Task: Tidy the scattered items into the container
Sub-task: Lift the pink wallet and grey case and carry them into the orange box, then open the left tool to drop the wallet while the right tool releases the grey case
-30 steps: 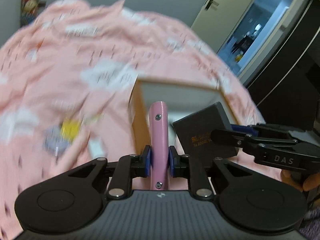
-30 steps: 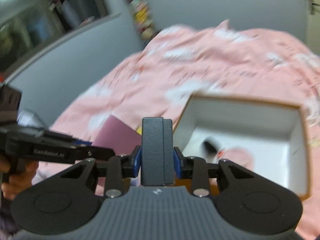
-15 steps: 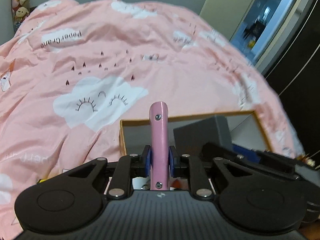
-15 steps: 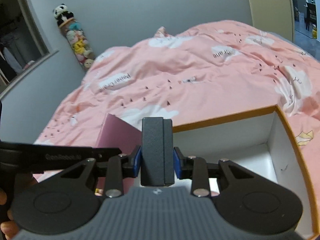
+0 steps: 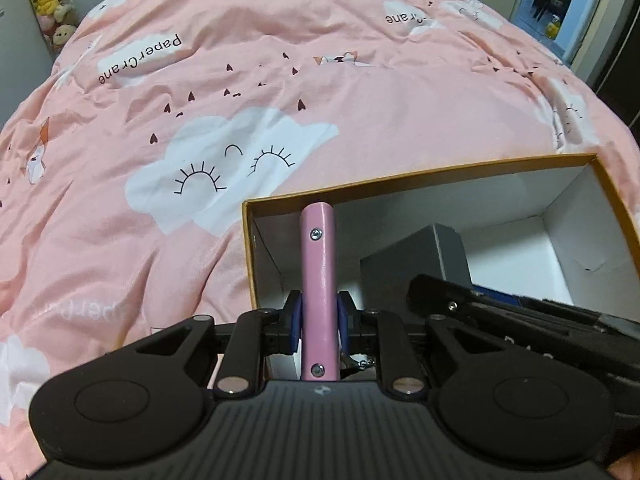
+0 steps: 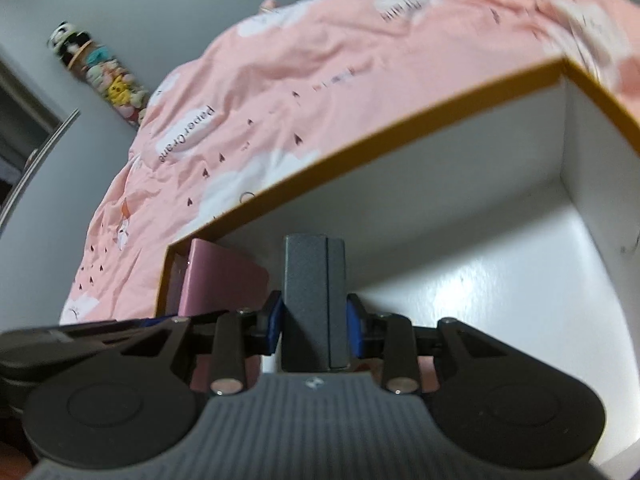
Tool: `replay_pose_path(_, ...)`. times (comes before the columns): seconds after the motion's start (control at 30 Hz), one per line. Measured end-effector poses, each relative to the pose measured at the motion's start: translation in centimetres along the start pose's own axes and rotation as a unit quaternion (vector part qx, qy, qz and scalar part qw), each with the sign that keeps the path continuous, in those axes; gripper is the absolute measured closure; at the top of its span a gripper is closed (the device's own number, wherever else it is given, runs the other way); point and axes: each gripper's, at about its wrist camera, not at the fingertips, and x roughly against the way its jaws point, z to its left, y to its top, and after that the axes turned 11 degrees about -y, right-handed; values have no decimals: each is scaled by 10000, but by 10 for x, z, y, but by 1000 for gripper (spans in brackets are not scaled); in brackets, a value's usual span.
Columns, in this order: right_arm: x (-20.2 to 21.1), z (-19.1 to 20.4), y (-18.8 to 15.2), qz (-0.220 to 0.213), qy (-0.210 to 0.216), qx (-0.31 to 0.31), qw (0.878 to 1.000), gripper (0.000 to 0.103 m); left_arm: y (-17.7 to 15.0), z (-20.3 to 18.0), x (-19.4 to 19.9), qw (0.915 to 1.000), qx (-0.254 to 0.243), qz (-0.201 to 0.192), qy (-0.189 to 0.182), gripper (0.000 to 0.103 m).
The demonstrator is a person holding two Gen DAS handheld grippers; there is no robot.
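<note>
I have the pink case (image 5: 318, 292) pinched edge-on in my left tool (image 5: 318, 322), its far end poking up against the box's far wall near the left corner, and the dark grey box (image 6: 314, 308) clamped the same way in my right tool (image 6: 314, 326), hanging over the white floor nearer the middle of the container (image 6: 400, 148). Both tools are narrowed onto their loads and both sit inside the orange-rimmed cardboard container (image 5: 420, 178), which rests on the pink cloud-print bed (image 5: 240, 100). From the left view the grey box (image 5: 416, 256) shows just right of the pink one, and from the right view the pink case (image 6: 224, 280) stands just left of mine, near but I cannot tell if they touch. I judge this the placing step: next I should lower each piece until it meets the floor, then widen the tools and lift straight out so neither item tips or drags against its neighbour
</note>
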Motion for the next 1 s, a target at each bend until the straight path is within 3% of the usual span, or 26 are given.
replay_pose_path(0.6, -7, 9, 1, 202, -289, 0, 9994, 69, 4, 12, -4, 9995, 87, 157, -270, 82)
replay_pose_path(0.9, -11, 13, -2, 248, -441, 172, 9986, 69, 3, 25, 6, 9963, 387, 50, -766, 72)
replay_pose_path(1.0, -13, 17, -3, 264, -436, 203, 9985, 68, 1, 34, 18, 9923, 526, -166, -1113, 60)
